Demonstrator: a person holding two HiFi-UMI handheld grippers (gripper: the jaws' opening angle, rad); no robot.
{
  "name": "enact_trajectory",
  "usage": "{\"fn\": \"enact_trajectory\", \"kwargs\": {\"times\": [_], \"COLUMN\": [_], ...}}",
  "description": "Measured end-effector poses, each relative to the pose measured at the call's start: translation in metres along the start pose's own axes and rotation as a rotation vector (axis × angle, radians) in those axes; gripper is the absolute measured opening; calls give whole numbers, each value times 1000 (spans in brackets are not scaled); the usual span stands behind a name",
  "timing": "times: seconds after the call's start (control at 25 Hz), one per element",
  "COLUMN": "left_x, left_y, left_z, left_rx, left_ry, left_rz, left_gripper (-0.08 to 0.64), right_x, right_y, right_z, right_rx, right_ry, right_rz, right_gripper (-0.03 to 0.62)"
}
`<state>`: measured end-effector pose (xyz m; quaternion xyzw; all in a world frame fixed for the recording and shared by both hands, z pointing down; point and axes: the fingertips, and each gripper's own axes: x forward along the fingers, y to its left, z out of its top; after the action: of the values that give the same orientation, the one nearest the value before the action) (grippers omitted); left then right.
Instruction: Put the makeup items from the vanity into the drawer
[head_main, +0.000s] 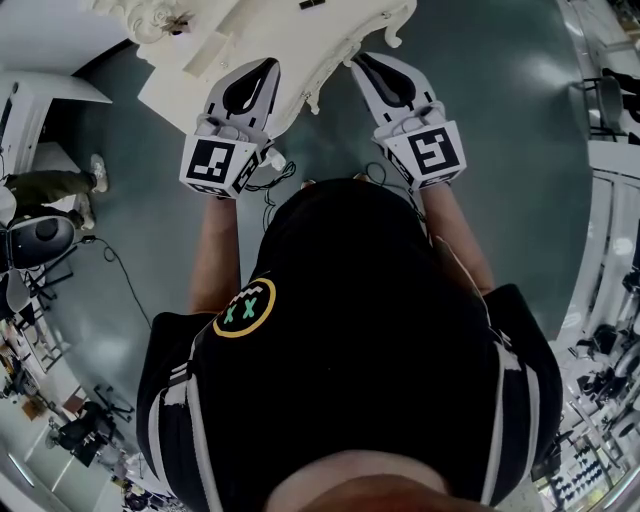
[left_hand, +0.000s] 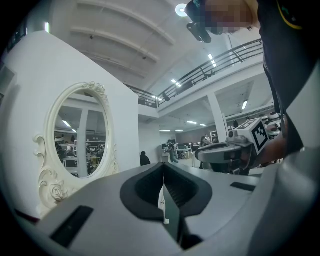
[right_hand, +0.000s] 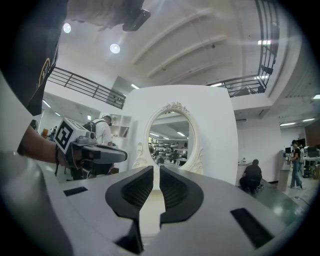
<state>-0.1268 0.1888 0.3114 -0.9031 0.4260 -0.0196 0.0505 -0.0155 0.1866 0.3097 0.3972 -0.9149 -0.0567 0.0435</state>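
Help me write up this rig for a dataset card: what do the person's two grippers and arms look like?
Both the left gripper and right gripper have light grey, tapering shells with black ribbed pads, and each carries a white cube printed with black square markers. Thin dark cables trail near the left one. The person wears a black short-sleeved top with white sleeve stripes.

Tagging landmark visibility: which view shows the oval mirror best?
The right gripper view: the oval mirror sits centred, nearly frontal. The left gripper view shows it obliquely at left. The head view shows only the white vanity from above, no glass.
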Motion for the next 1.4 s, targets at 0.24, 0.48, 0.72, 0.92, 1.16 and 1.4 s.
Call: {"fn": "enact_trajectory", "kwargs": {"times": [0.24, 0.48, 0.72, 0.92, 1.16, 1.4], "left_x": [2, 4, 1, 5, 9, 20], "left_y": [-2, -2, -6, -4, -8, -14], "left_z": [1, 1, -3, -4, -2, -3], "left_rx": [-2, 3, 0, 0, 7, 13], "left_ry": [-2, -1, 14, 19, 22, 32], "left_rz": [3, 4, 4, 8, 12, 29], "left_gripper": [23, 23, 23, 23, 23, 23], "right_x": [-4, -3, -6, -6, -8, -11], "right_y": [-3, -7, -19, -25, -28, -39], "right_z": [0, 0, -6, -10, -15, -20], "right_rx": [5, 22, 37, 30, 34, 43], "right_ry": [-2, -8, -4, 5, 9, 2], "right_rz": [7, 10, -27, -34, -25, -2], "right_gripper": [157, 340, 598, 600, 600, 599]}}
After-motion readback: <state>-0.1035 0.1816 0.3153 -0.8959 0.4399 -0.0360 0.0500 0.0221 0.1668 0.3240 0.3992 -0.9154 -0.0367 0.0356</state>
